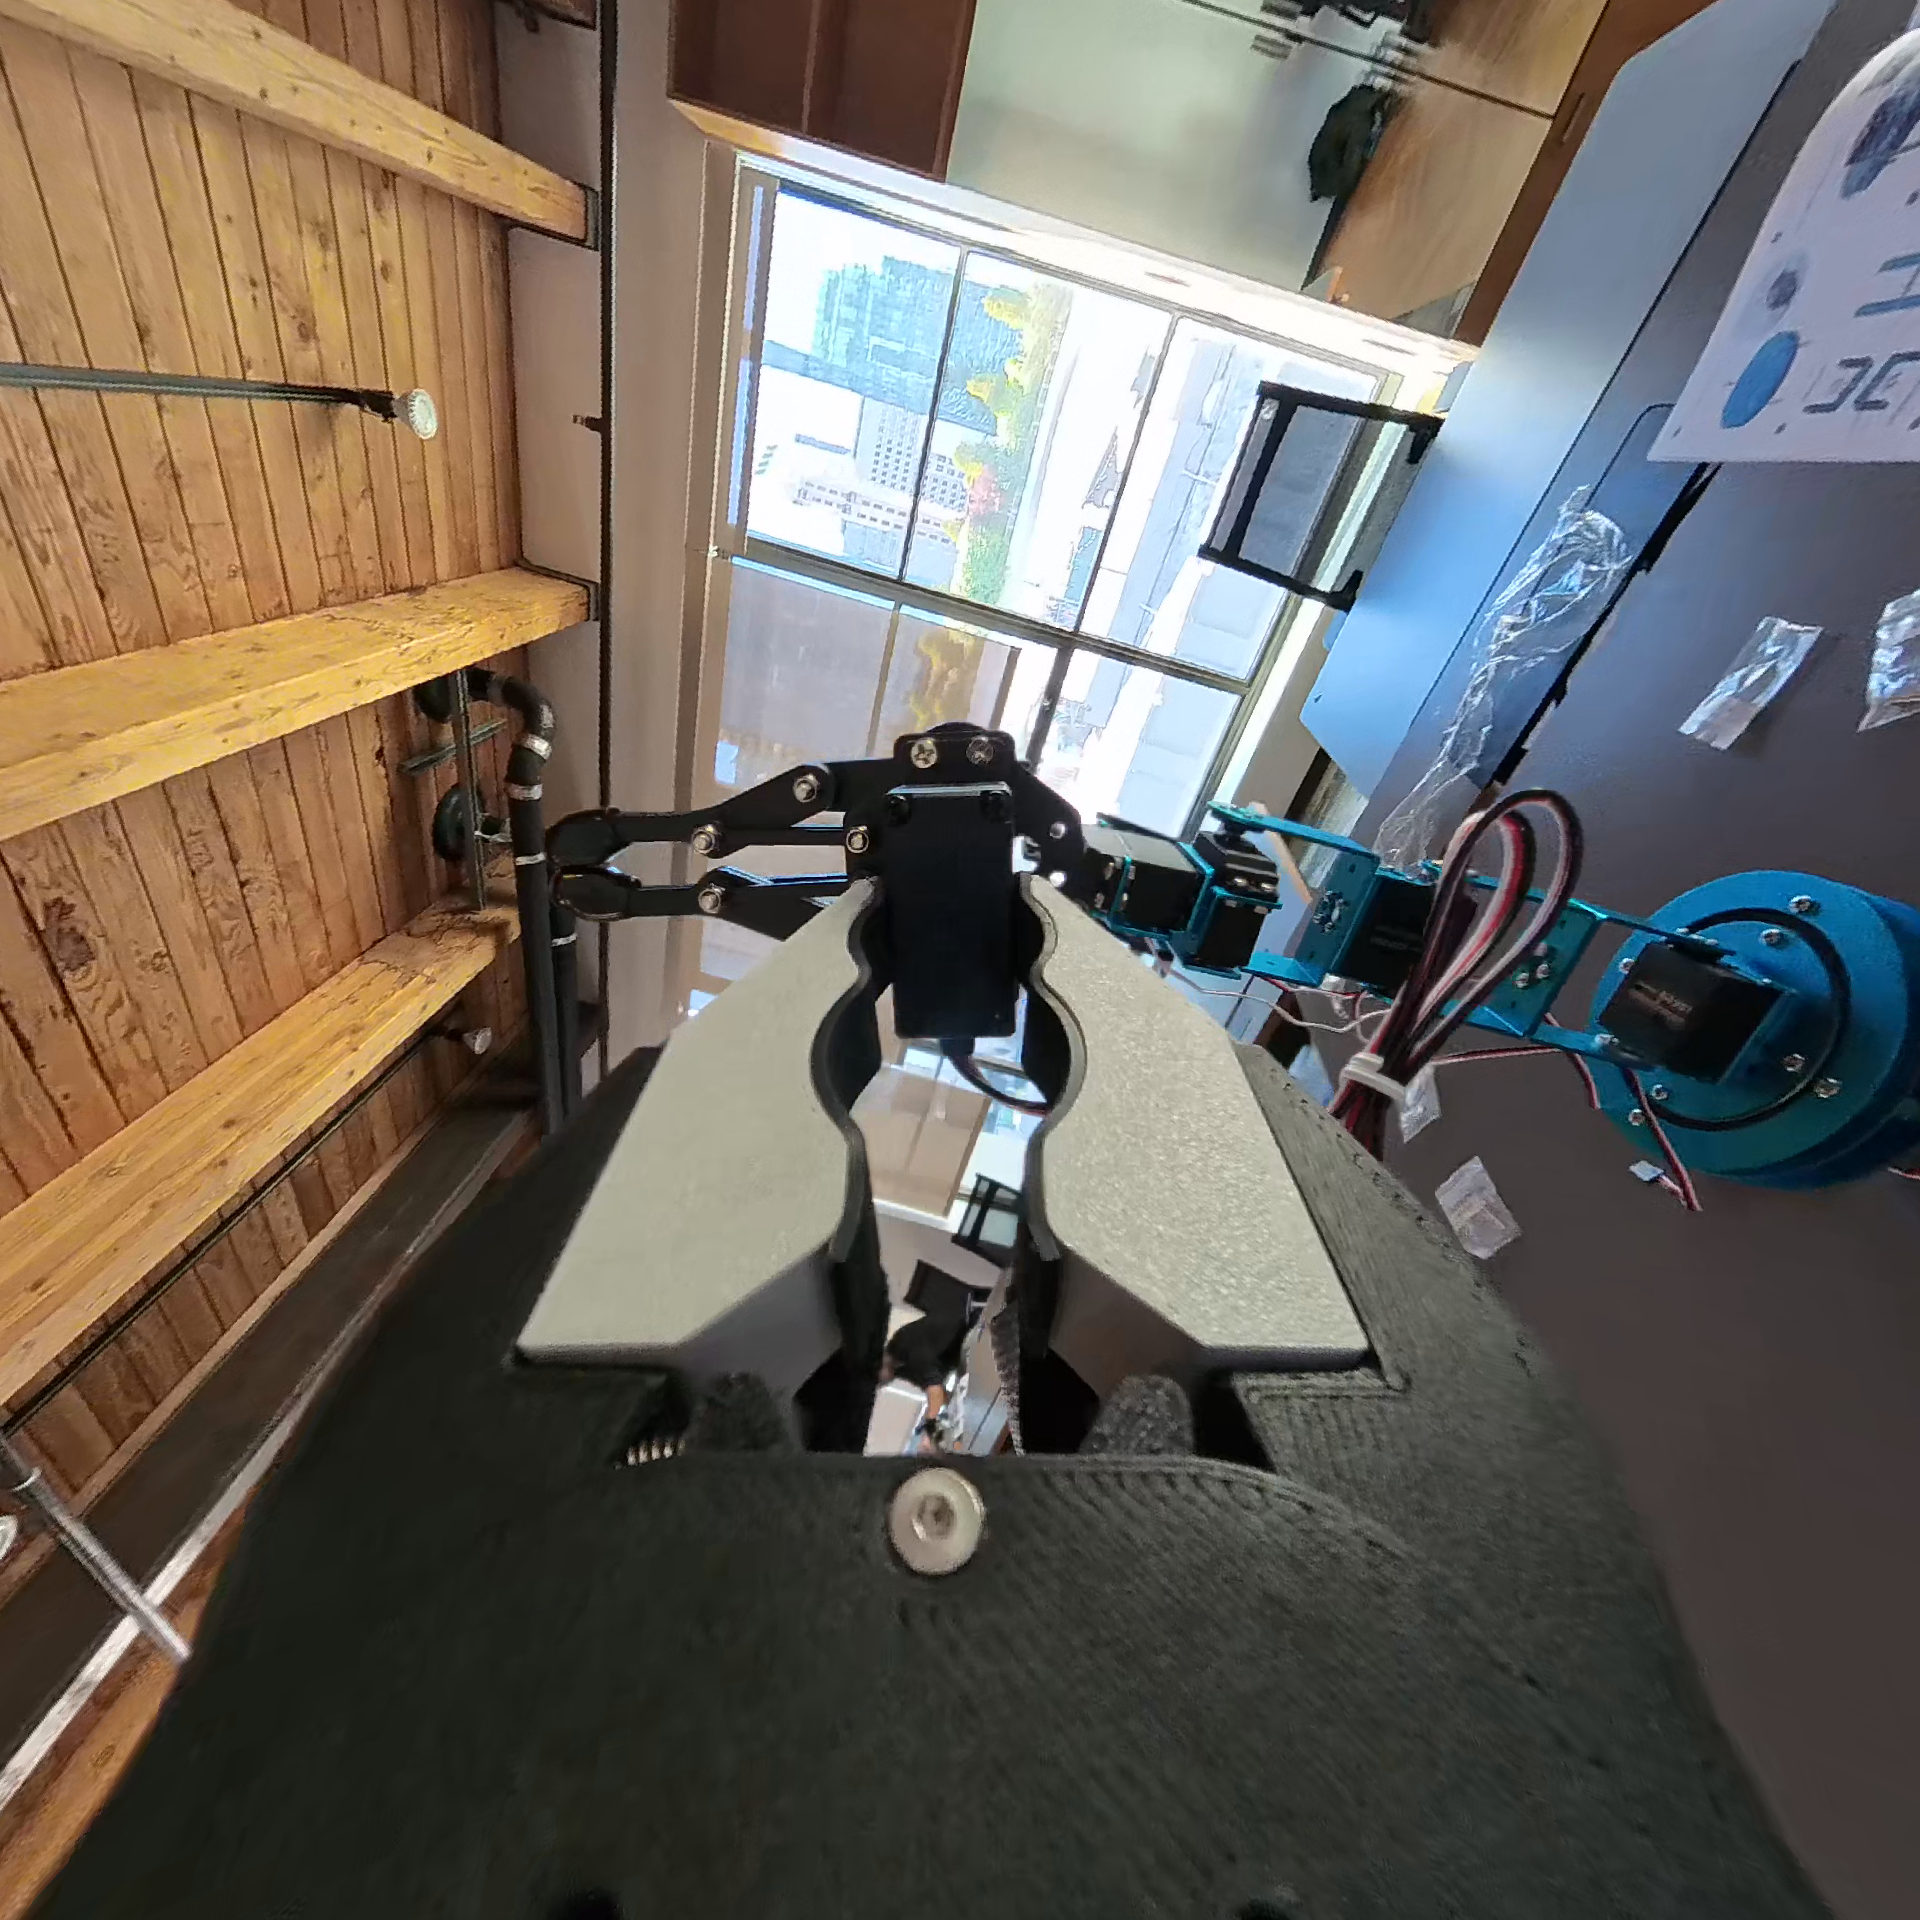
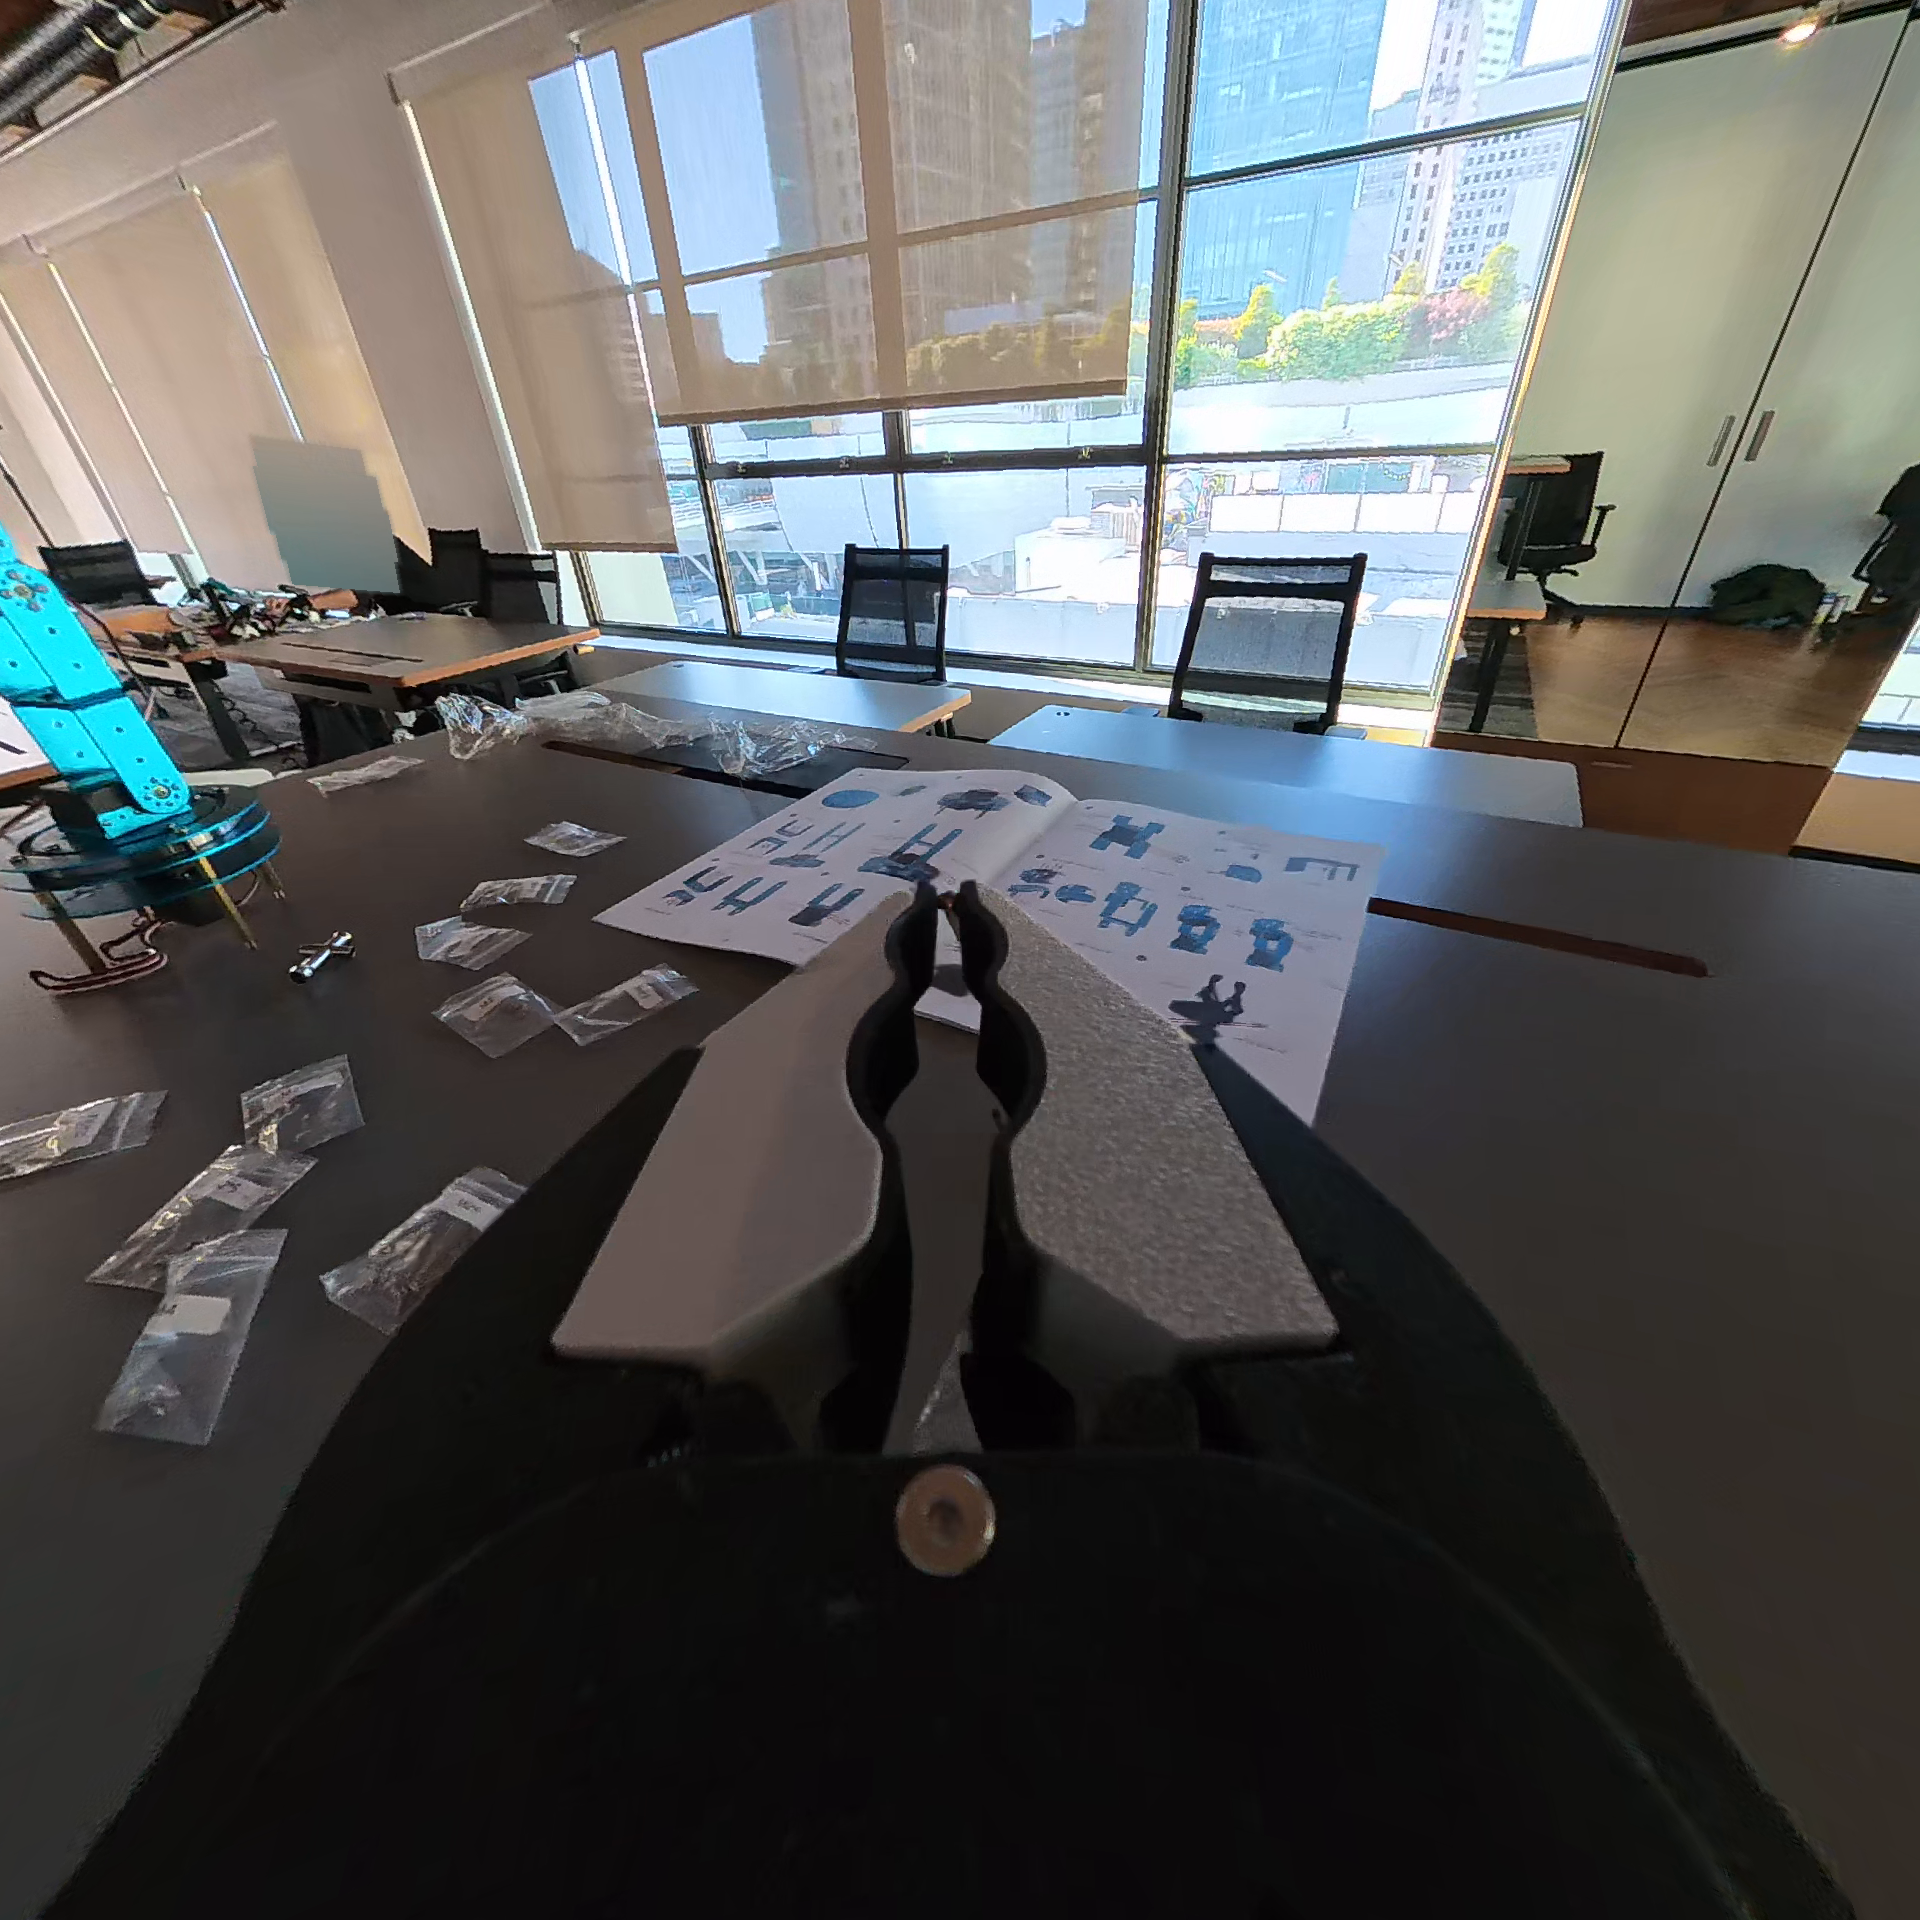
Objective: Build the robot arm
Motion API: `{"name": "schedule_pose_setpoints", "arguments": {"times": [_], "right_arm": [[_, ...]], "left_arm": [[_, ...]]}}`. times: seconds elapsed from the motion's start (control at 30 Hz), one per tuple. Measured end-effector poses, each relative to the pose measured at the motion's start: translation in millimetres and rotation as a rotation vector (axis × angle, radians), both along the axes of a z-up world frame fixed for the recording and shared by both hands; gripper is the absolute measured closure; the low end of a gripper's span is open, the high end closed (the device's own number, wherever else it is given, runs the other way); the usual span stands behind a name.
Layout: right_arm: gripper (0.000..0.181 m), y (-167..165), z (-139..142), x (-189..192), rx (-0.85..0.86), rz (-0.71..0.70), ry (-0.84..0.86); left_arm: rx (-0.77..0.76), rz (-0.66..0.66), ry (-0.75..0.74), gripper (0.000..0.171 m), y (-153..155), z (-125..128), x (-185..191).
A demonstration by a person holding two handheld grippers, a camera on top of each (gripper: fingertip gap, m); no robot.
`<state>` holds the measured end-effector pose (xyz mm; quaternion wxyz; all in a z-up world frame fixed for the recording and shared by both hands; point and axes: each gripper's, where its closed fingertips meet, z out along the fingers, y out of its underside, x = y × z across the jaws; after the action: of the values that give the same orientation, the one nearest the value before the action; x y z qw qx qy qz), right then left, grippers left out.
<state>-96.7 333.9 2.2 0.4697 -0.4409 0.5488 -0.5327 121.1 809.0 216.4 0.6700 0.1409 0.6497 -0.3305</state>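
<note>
left tool [image 1: 948, 902] grips the black box-shaped motor [image 1: 951, 914] of the small blue metal robot arm [image 1: 1496, 935] | right tool [image 2: 943, 902] pinches a tiny screw [image 2: 944, 901], above the open paper booklet [image 2: 1143, 894] on the dark worktop [image 2: 1558, 1195]

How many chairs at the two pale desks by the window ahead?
2. The left chair stands behind the left desk, the right chair behind the right desk. Other chairs farther off at both sides are partly hidden.
</note>
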Motion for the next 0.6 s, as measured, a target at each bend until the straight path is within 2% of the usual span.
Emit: {"name": "schedule_pose_setpoints", "arguments": {"times": [0.1, 0.23, 0.47, 0.6], "right_arm": [[0.178, -19.5, 0.0, -13.1, -0.022, -0.007, 0.013], [0.178, -65.7, 0.0, -42.3, -0.043, -0.021, 0.008], [0.178, -169.9, -22.4, -86.9, -0.082, -0.028, 0.075], [0.178, -207.8, -32.5, -91.7, -0.089, 0.016, 0.06]], "left_arm": [[-0.003, 0.023, -0.013, 0.15, -14.6, 2.2, -6.3], [0.003, 0.046, -0.025, 0.15, -52.6, 5.4, -27.4], [0.037, 0.085, -0.011, 0.15, -150.2, -0.5, -72.2], [0.041, 0.075, 0.003, 0.15, -201.3, -14.8, -95.5]]}}
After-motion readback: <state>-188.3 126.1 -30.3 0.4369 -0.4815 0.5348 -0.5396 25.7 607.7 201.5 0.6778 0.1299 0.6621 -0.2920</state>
